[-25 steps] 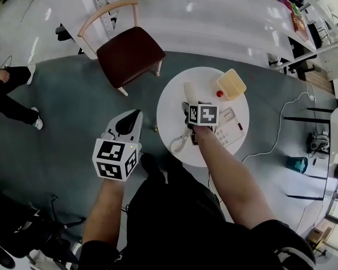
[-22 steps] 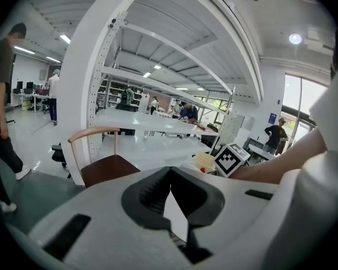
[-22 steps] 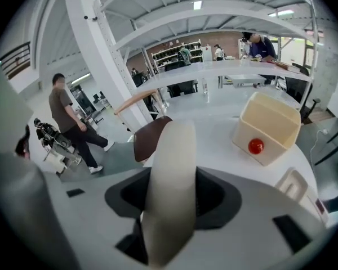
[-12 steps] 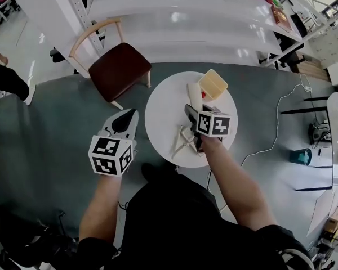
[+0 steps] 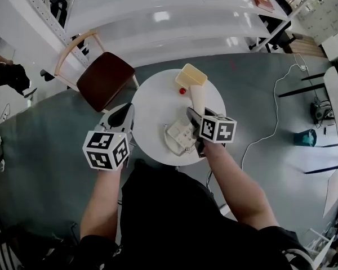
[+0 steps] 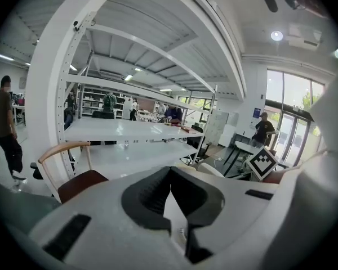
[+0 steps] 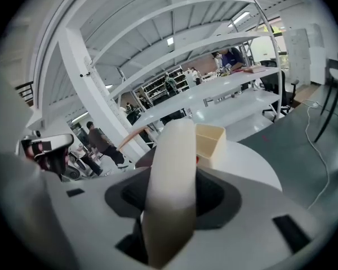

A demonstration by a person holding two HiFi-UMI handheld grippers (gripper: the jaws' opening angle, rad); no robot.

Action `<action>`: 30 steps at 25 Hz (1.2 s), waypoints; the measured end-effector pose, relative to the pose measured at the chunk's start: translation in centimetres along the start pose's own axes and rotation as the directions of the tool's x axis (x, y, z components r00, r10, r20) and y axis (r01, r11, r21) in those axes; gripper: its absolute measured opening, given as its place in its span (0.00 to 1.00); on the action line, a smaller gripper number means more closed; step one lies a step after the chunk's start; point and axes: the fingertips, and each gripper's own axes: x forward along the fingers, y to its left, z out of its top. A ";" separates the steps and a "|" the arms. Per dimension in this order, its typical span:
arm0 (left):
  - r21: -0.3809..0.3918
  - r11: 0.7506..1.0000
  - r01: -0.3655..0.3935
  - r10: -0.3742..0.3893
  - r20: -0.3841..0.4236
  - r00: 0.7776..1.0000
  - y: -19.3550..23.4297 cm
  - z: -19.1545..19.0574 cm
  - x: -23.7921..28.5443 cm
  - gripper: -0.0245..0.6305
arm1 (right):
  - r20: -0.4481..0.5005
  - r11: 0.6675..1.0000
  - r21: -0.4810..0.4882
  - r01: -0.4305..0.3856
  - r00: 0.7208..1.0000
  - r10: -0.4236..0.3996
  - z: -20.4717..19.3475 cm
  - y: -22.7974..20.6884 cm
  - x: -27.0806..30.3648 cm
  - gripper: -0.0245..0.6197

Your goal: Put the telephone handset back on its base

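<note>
we have the telephone handset (image 7: 170, 196) clamped in the right gripper (image 5: 195, 118): the right gripper view shows its cream body standing up between the 2 jaws, which press on it from either side, with its far end poking out beyond them. gripping it partway along the body looks deliberate to us, since that leaves the ends free to drop into the cradle

in the head view the handset hangs over the round white tabletop (image 5: 152, 103), just beside and partly above the telephone base (image 5: 179, 135), which sits toward the tabletop's near edge. it is not seated yet. it points away from us, toward the yellow box (image 5: 191, 75) and the small red thing (image 5: 182, 90) on the far side. whether it touches the base we cannot tell, as the gripper covers that spot

the left gripper (image 5: 124, 112) hovers off the tabletop's left edge, above the floor, its jaws closed together on nothing. the left gripper view shows the dark pads meeting at their tips. we judge it is parked there to keep out of the way, as 1 gripper is enough for this job. a brown-seated chair (image 5: 104, 80) stands beyond it

what remains, as we see it, is lining the handset up with the cradle, lowering it, then letting go. the risk we see is nudging the light base across the smooth tabletop
</note>
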 end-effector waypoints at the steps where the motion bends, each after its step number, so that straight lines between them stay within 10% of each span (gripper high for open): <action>1: 0.005 1.000 0.014 -0.014 -0.006 1.000 -0.4 -0.1 0.4 0.05 | -0.001 1.000 0.014 0.007 1.000 -0.007 -0.5 -0.4 -0.4 0.36; 15: 0.115 0.955 0.273 -0.263 -0.095 0.960 2.6 0.1 4.3 0.05 | 0.022 0.964 0.162 0.213 0.975 -0.219 -4.1 0.7 1.0 0.36; 30: 0.160 0.873 0.460 -0.424 -0.216 0.880 3.7 -0.4 5.3 0.05 | -0.003 0.827 0.391 0.404 0.899 -0.438 -9.3 1.3 0.0 0.36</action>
